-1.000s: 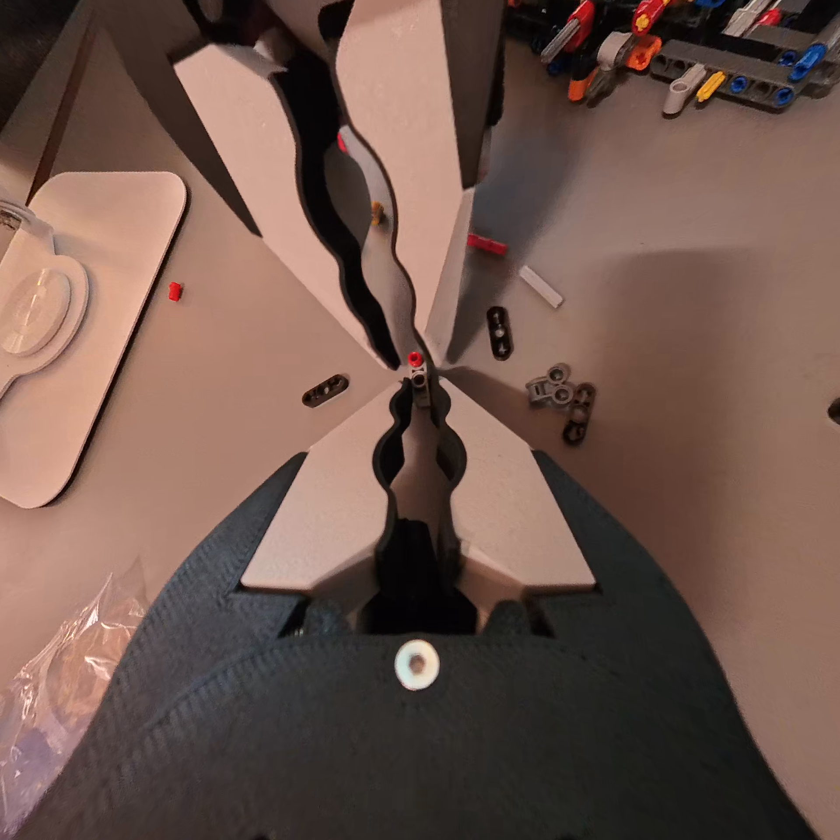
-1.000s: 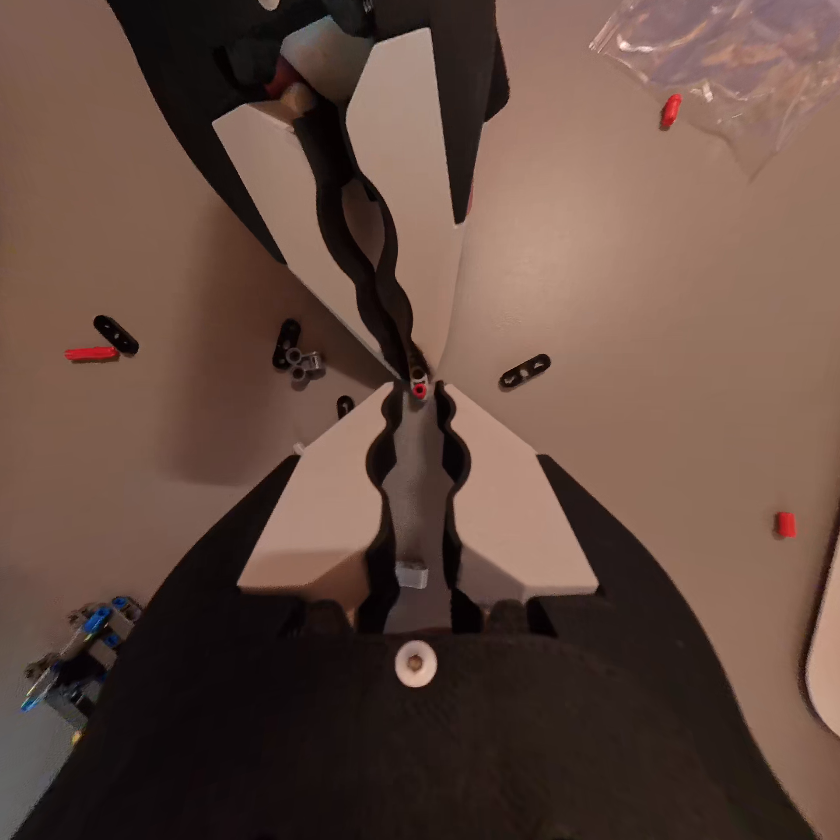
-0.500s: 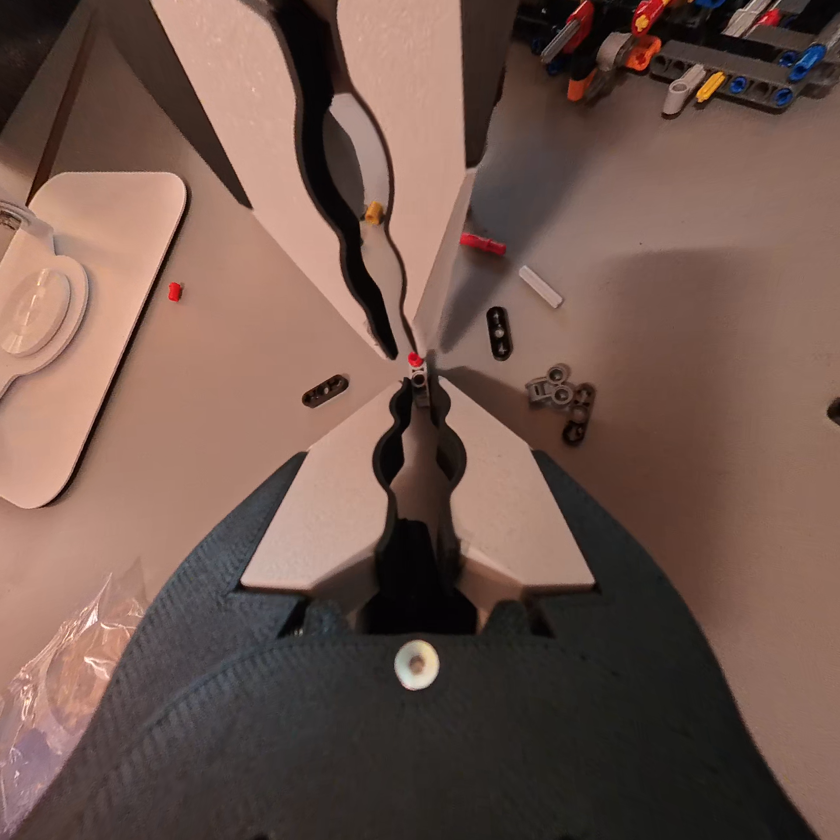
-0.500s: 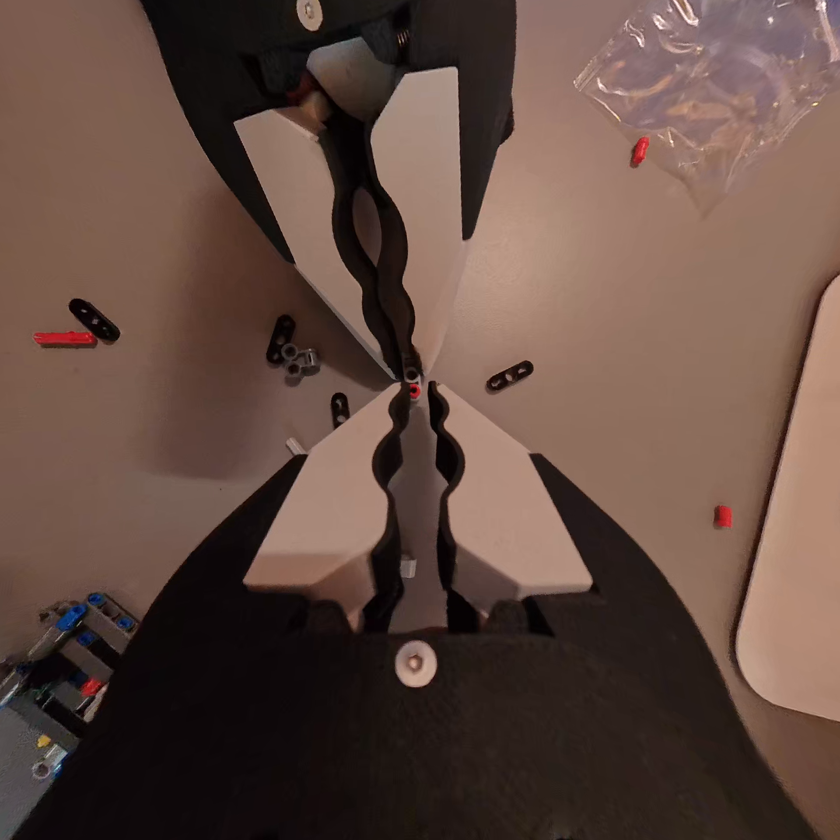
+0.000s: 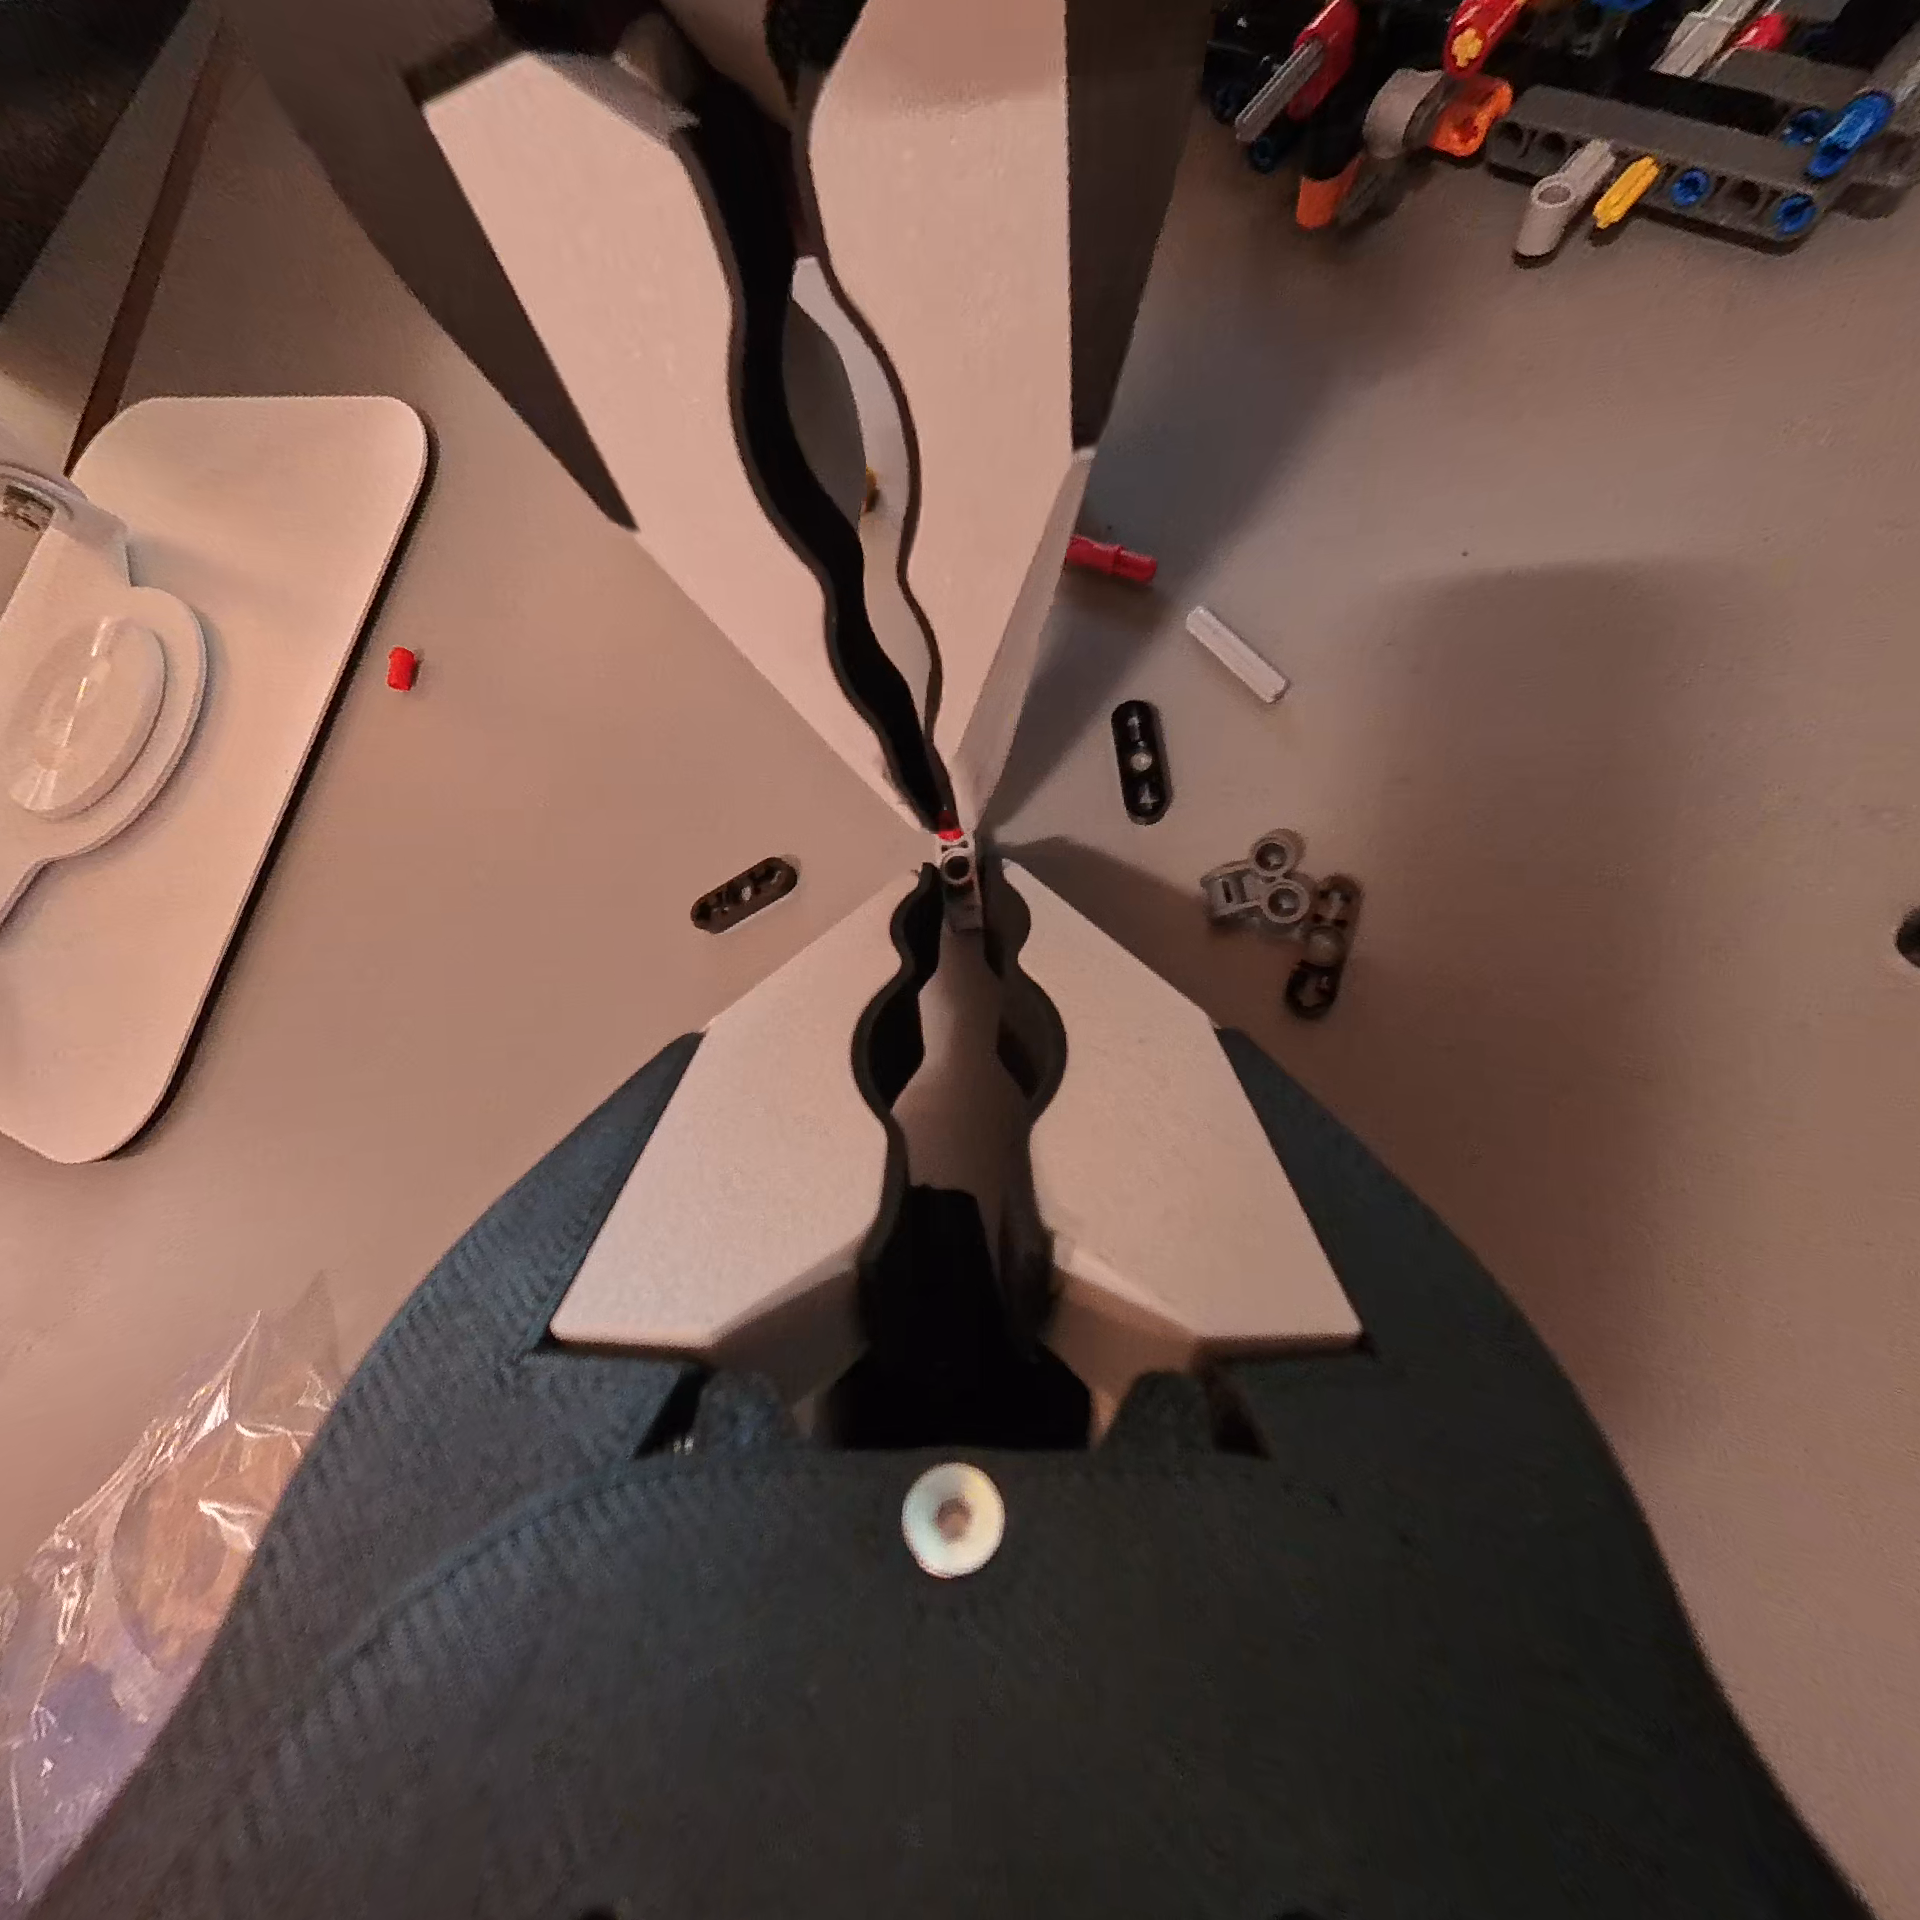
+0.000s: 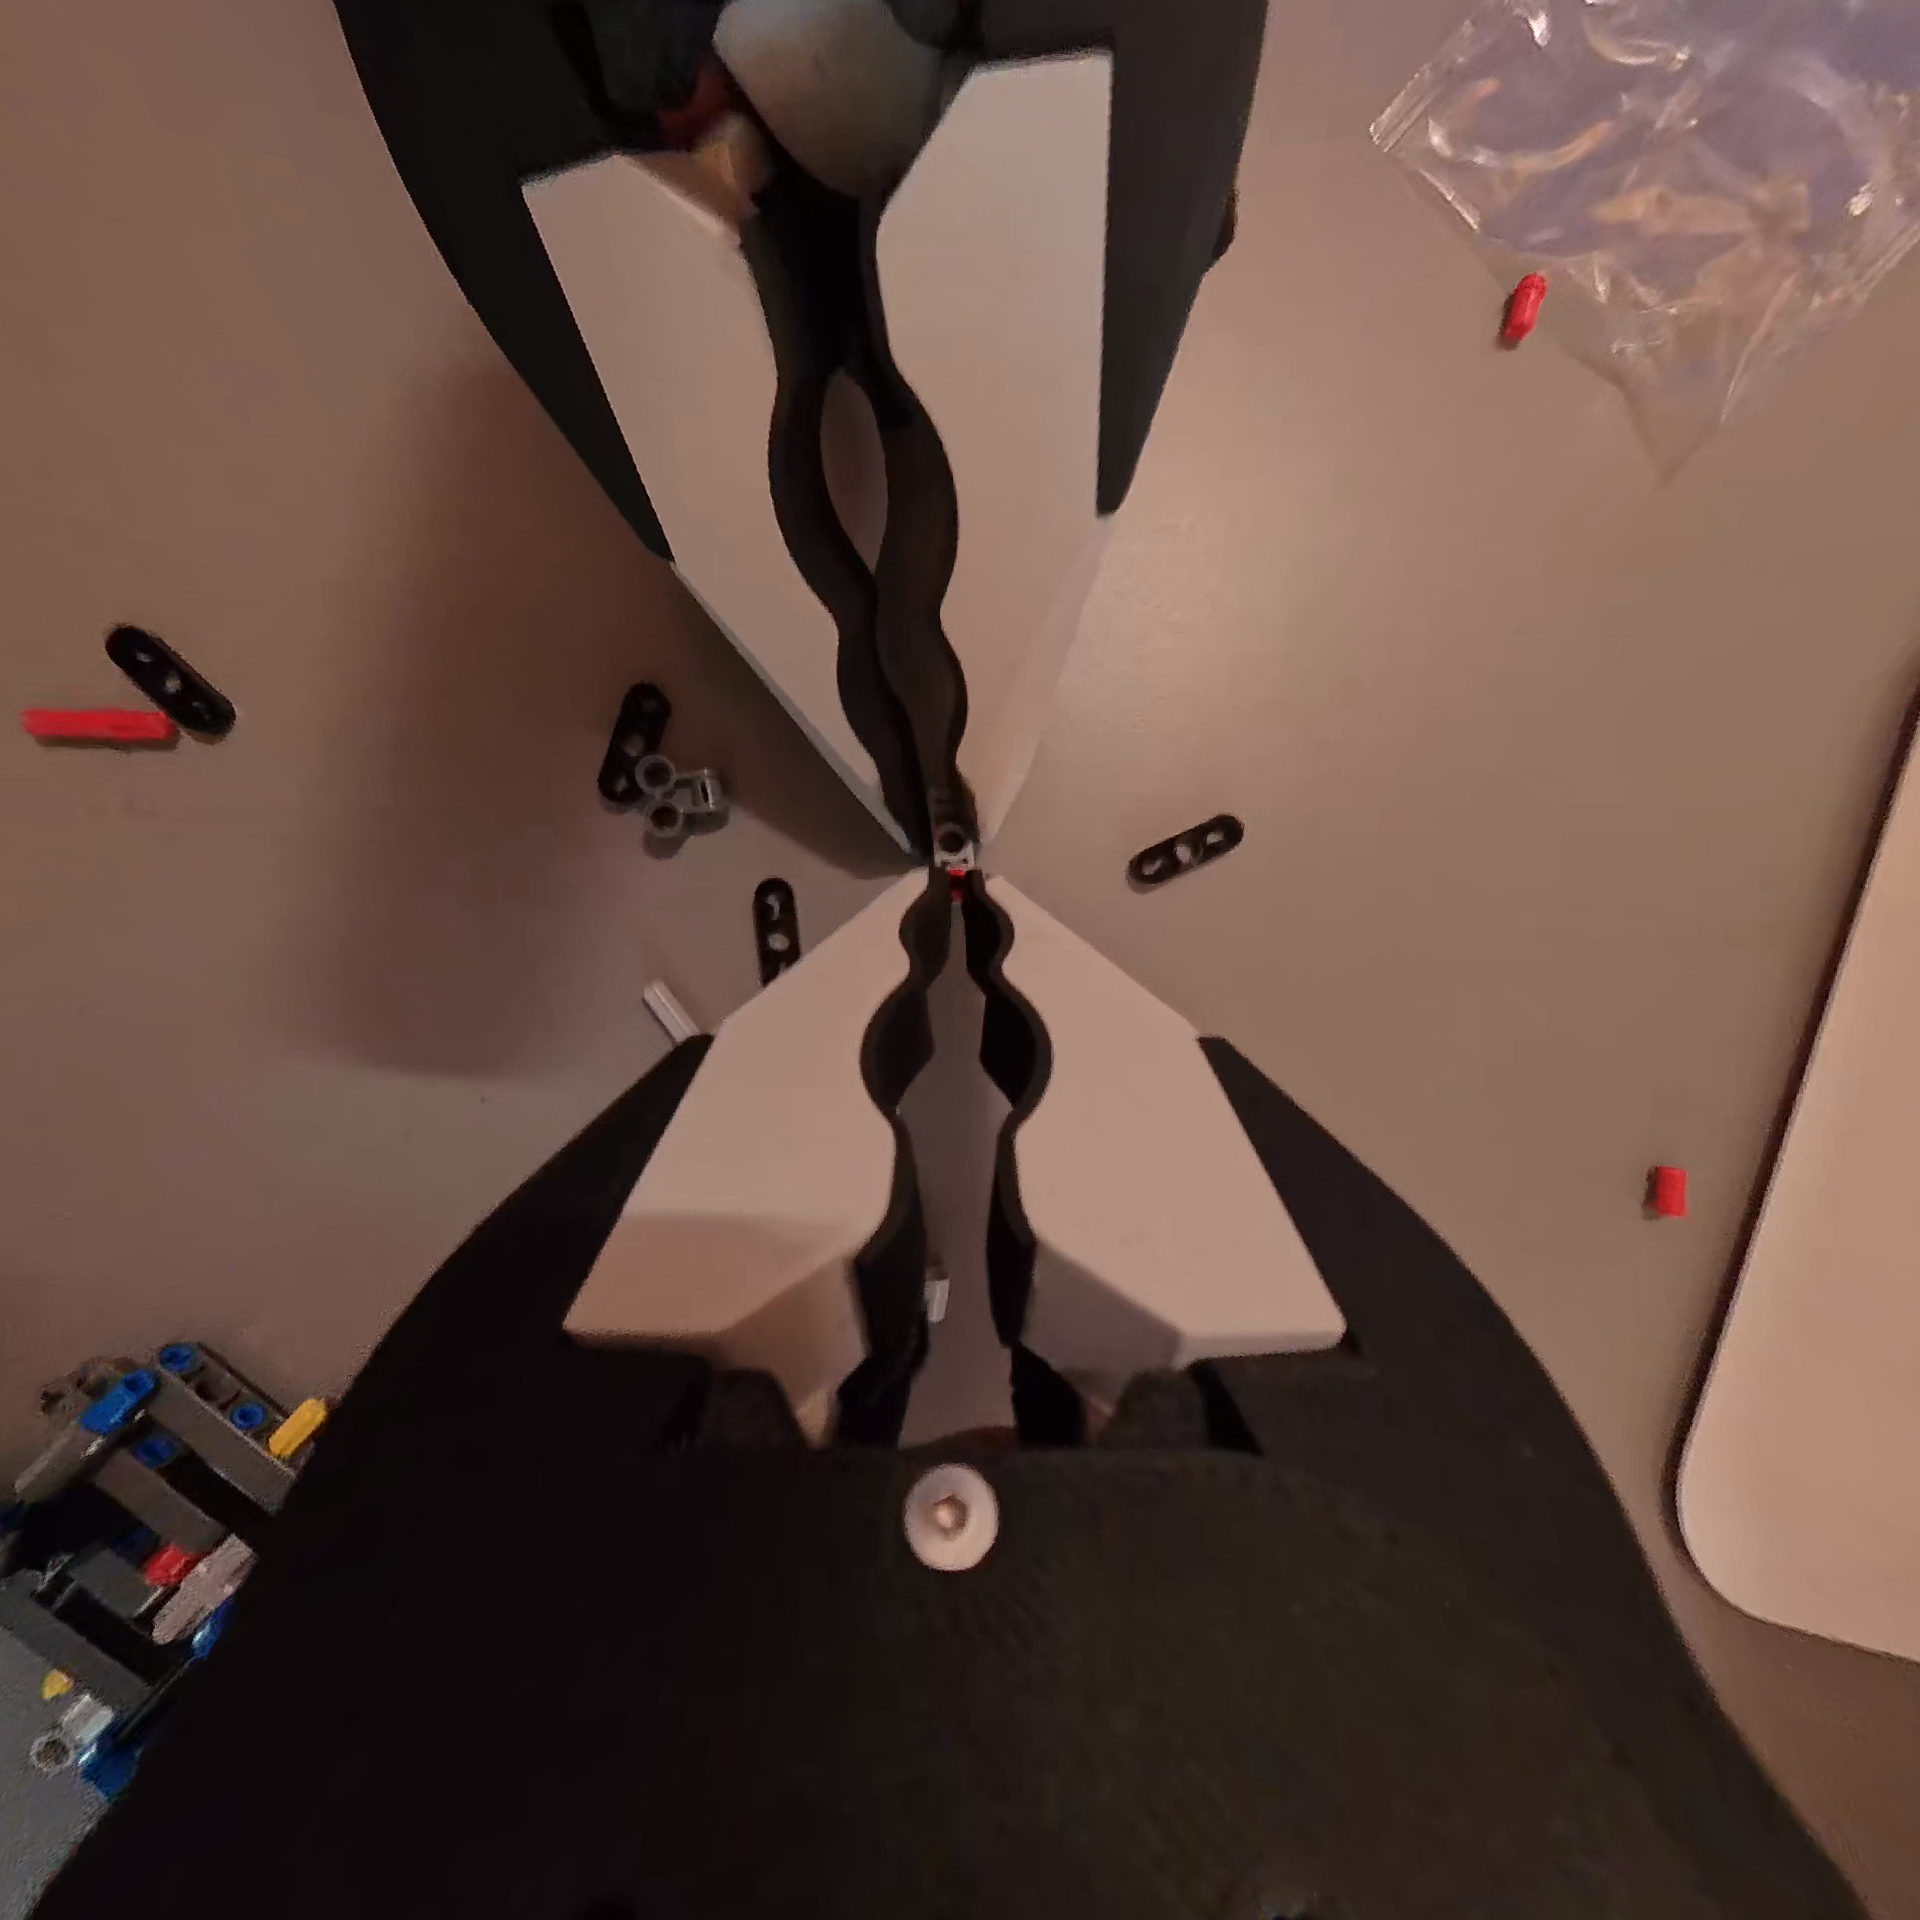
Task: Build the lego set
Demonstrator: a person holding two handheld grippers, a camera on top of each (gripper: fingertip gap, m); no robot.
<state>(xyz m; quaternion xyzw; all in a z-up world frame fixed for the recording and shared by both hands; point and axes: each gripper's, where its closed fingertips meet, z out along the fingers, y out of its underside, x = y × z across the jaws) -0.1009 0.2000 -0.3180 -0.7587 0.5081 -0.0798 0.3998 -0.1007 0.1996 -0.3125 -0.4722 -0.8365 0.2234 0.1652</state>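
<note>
grey connector (red pin), black liftarm, tan table

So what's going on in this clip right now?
A person works two handheld grippers tip to tip above the table. The left gripper is shut on a small grey connector; the right gripper is shut on a red pin, which meets the connector's end. Loose black links and a partly built model lie around.

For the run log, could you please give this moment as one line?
left tool: shut on grey piece | right tool: shut on red pin | tips meeting above table
</note>
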